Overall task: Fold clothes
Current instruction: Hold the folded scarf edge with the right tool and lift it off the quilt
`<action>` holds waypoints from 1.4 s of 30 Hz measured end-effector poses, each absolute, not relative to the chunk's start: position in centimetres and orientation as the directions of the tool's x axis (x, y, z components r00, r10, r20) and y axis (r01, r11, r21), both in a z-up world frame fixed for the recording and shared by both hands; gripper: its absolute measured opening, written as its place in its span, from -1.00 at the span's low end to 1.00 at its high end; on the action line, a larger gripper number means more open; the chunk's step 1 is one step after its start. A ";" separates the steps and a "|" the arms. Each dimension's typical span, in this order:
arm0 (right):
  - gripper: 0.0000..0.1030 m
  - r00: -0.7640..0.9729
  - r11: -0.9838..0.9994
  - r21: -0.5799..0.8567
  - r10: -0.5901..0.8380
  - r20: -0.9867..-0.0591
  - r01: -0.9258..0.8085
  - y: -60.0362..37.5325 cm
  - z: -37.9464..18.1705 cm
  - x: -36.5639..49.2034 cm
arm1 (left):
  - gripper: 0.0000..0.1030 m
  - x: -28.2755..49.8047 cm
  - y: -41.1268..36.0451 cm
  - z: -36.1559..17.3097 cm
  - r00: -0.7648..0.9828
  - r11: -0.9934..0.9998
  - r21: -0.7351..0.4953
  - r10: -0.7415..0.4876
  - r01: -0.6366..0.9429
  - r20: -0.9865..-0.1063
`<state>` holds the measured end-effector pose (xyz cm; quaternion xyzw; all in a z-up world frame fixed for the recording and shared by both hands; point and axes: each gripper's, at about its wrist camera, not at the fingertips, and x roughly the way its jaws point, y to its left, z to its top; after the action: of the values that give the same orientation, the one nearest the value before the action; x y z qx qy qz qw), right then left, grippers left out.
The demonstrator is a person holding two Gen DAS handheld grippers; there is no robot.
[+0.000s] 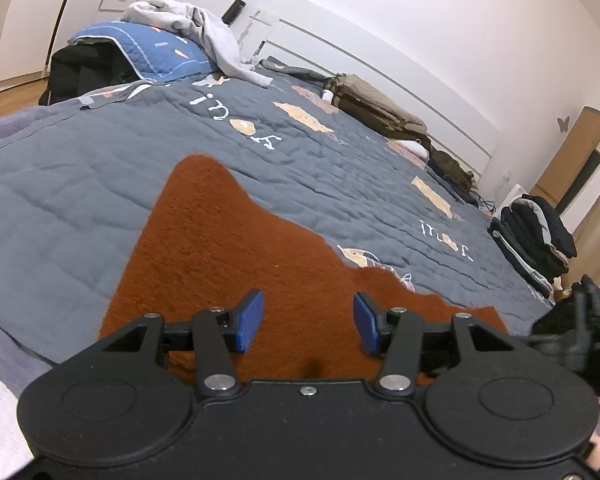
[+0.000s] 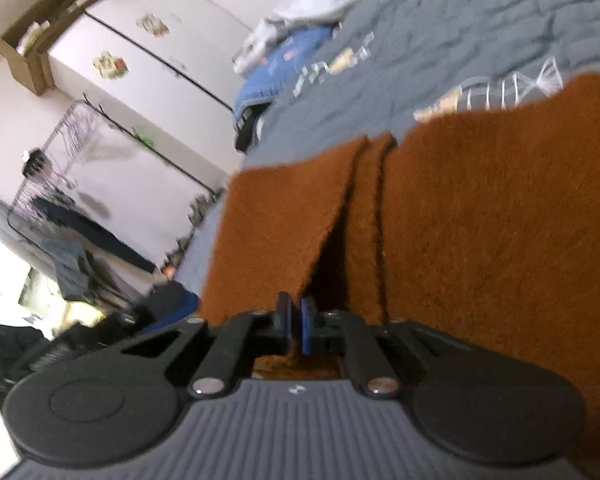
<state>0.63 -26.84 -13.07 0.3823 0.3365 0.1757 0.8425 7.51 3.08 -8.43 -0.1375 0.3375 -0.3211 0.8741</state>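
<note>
A rust-brown fuzzy garment (image 1: 236, 264) lies spread on the grey quilted bed cover (image 1: 80, 184). My left gripper (image 1: 308, 322) is open, its blue pads (image 1: 252, 320) hovering just above the near part of the garment, holding nothing. My right gripper (image 2: 296, 326) is shut on an edge of the same brown garment (image 2: 480, 240), which hangs in folded layers in front of it. The right wrist view is tilted and blurred.
Folded beige and olive clothes (image 1: 376, 104) lie along the far bed edge by the white headboard. A dark folded stack (image 1: 536, 236) sits at the right. A blue quilt and grey clothing (image 1: 172, 40) are piled far left. Wardrobes (image 2: 148, 72) and a clothes rack (image 2: 60, 184) stand beyond the bed.
</note>
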 end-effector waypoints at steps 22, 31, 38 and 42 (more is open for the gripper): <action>0.00 0.693 0.737 0.676 0.475 -0.542 0.024 -28.1 -13.4 0.0 | 0.13 7.6 1.4 -10.2 0.548 0.845 -0.243 -0.502 0.477 -0.670; 0.26 0.669 0.750 0.662 0.485 -0.564 0.014 -27.7 -13.9 0.6 | 0.13 7.9 1.6 -10.1 0.543 0.846 -0.261 -0.505 0.465 -0.671; 0.30 0.658 0.717 0.695 0.548 -0.516 -0.053 -26.2 -14.3 1.7 | 0.13 7.8 1.5 -10.2 0.540 0.844 -0.260 -0.507 0.468 -0.672; 0.28 0.668 0.727 0.682 0.547 -0.505 -0.081 -25.6 -14.9 1.7 | 0.13 7.8 1.5 -10.1 0.540 0.845 -0.271 -0.510 0.461 -0.670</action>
<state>1.72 -25.61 -14.95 0.3205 0.3639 0.1837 0.8550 7.84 1.55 -10.12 -0.0310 0.3917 -0.2769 0.8769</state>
